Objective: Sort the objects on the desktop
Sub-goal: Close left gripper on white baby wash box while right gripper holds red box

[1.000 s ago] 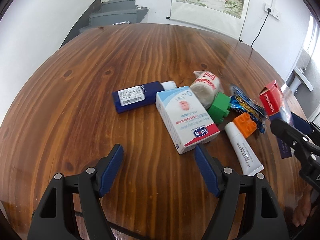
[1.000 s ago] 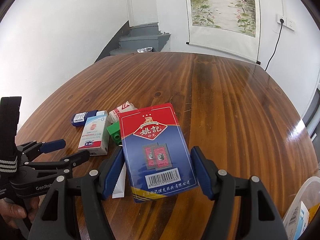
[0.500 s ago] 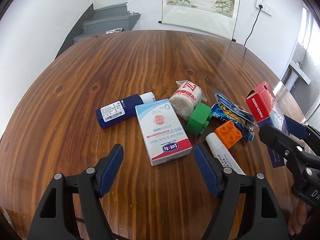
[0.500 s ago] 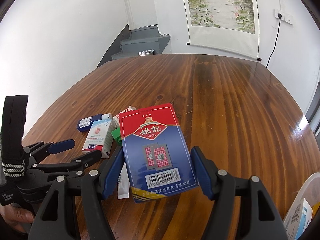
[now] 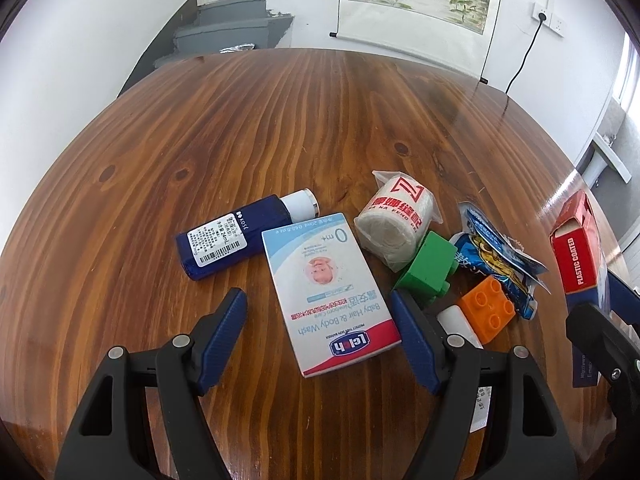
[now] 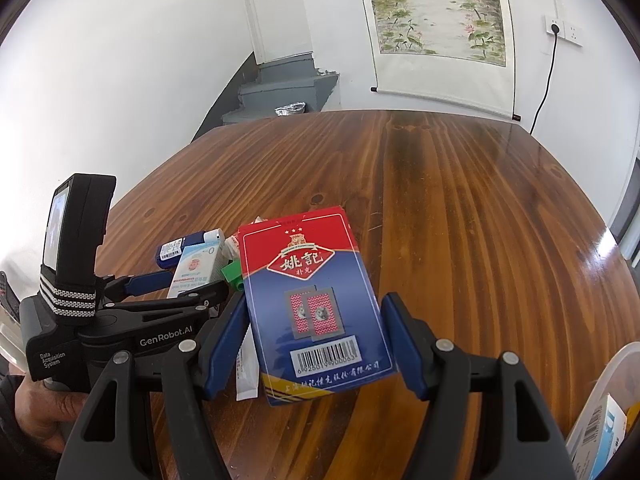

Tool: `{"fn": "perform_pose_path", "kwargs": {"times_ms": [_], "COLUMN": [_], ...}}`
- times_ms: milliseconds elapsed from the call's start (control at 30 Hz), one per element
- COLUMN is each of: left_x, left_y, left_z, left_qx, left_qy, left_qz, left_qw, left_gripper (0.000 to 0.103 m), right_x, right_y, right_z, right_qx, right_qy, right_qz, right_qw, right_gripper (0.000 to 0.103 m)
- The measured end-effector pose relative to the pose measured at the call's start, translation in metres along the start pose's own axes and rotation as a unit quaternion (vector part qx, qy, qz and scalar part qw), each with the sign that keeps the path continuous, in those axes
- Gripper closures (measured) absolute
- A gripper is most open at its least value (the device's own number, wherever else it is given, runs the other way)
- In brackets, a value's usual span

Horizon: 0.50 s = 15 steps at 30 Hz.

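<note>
Right, my right gripper is pinching the card pack across its long sides, pads flat on both edges, pack lifted clear of the table w/ its barcode end toward me. Feels like a safe hold by the look of it: stiff carton, light, but the film wrap is glossy so it could slide if I tilt too far; I'd keep it level on the way to the clear bin just right of the pack. My left gripper stands spread and empty, jaws either side of the near end of the wash box, not touching it. That box lies flat, left of the green block and touching the blue bottle at its far corner. It's thin card, prob. light and a bit crushable, so I'd take it across the narrow width, mid-length, gentle squeeze.
</note>
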State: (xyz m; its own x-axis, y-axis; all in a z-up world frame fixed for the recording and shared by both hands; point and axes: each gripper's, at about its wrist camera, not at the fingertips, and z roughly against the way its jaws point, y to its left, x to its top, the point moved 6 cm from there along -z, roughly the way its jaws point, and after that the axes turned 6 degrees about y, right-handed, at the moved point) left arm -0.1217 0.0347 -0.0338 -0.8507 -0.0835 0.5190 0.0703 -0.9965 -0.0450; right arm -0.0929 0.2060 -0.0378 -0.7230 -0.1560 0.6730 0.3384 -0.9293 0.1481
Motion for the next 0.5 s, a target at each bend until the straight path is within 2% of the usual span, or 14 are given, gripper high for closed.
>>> {"fn": "perform_pose_path", "kwargs": {"times_ms": [333, 500], "left_x": [-0.001, -0.001], "left_y": [0.013, 0.014], "left_z": [-0.003, -0.006], "left_qx": [0.004, 0.009], "left_qy": [0.003, 0.001], "left_qz": [0.015, 0.007], "left_qw": [0.9999, 0.9999], "left_gripper": [0.026, 0.026], "right_x": [0.001, 0.000], "right_y": [-0.001, -0.001], "right_z": [-0.001, -0.002], "right_qx": [-0.004, -0.004], "right_qy": [0.001, 0.001], "right_qz": [0.001, 0.004], "right_qw": [1.000, 1.000], "right_gripper": [0.032, 0.032]}}
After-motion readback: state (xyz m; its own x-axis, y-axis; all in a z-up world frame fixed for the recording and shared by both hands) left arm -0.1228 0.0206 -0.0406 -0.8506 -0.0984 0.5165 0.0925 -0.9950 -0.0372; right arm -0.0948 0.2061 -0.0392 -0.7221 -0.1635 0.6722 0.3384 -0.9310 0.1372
